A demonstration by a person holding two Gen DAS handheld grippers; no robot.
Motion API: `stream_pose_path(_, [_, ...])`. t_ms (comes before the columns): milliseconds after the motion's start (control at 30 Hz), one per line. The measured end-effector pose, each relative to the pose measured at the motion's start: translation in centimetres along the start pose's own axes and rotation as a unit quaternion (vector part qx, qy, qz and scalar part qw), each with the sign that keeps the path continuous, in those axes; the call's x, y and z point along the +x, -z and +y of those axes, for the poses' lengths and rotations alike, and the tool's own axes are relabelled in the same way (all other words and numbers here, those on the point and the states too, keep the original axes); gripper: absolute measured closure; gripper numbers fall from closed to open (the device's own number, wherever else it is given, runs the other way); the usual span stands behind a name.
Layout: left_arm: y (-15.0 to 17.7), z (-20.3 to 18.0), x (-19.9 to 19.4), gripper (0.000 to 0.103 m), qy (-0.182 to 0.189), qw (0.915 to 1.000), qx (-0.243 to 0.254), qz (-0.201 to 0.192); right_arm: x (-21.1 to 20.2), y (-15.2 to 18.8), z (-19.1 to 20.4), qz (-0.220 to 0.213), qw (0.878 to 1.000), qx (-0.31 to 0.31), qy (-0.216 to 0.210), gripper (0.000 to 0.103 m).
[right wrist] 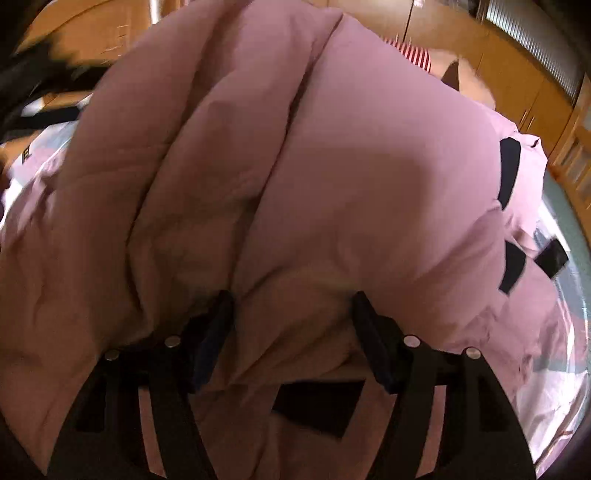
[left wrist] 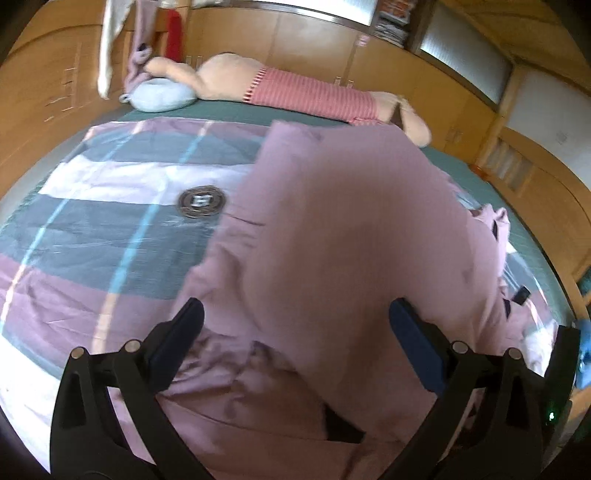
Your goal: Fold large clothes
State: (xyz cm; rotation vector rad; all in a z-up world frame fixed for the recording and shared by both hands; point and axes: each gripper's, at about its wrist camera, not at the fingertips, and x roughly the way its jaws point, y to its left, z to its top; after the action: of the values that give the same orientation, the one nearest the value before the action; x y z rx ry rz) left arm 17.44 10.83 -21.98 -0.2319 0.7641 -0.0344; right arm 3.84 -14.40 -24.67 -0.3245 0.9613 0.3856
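Note:
A large pink padded jacket (left wrist: 351, 229) with dark straps lies bunched on a bed. It fills the right wrist view (right wrist: 295, 166). My left gripper (left wrist: 295, 314) has its jaws wide apart, with a raised, blurred fold of the jacket between and in front of the fingers. My right gripper (right wrist: 291, 306) also has its jaws apart, with puffy jacket fabric bulging between the fingers (right wrist: 221, 314). Neither pair of pads is closed on the cloth. A dark patch (right wrist: 317, 410) of the jacket shows low between the right fingers.
The bed carries a striped purple, grey and white duvet (left wrist: 110, 221) with a round badge (left wrist: 201, 201). A long plush toy in a red striped top (left wrist: 295, 90) and a pale blue cushion (left wrist: 162, 94) lie at the far edge. Wooden cabinets (left wrist: 314, 33) surround the bed.

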Motion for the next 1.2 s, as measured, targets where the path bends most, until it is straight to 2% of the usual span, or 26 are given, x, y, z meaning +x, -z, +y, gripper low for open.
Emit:
stream_pose_path(67, [0.6,-1.1,0.7,0.002,0.002,0.9998,0.016,0.01,-0.8,-0.1,-1.0,0.001,0.999,0.026,-0.021,0.035])
stream_pose_path(167, [2.0,-2.7,3.5,0.002,-0.017,0.9973,0.042,0.058,-2.2,0.8,-1.8,-0.015,0.997,0.063,-0.038,0.035])
stream_pose_path(233, [2.6,-2.8,4.4,0.002,-0.023,0.9963,0.042,0.071,-2.6,1.3,-1.6,-0.02,0.997,0.069,-0.029,0.034])
stream_pose_path(367, [3.1,-2.3,5.6,0.002,-0.029,0.995,0.033,0.089,-3.2,0.8,0.0,-0.027,0.999,0.041,0.012,0.029])
stream_pose_path(633, [3.7,-3.1,6.0,0.002,-0.061,0.9926,0.063,0.084,-4.9,1.9,-0.2,-0.031,0.998,0.041,0.037,0.02])
stream_pose_path(800, [3.7,-3.1,6.1,0.002,-0.065,0.9922,0.065,0.084,-6.0,1.9,0.6,-0.035,0.998,0.028,0.05,0.02])
stream_pose_path(1200, [4.5,-4.3,6.3,0.002,-0.084,0.9891,0.083,0.088,-6.2,2.2,0.8,-0.03,0.998,0.03,0.049,0.017])
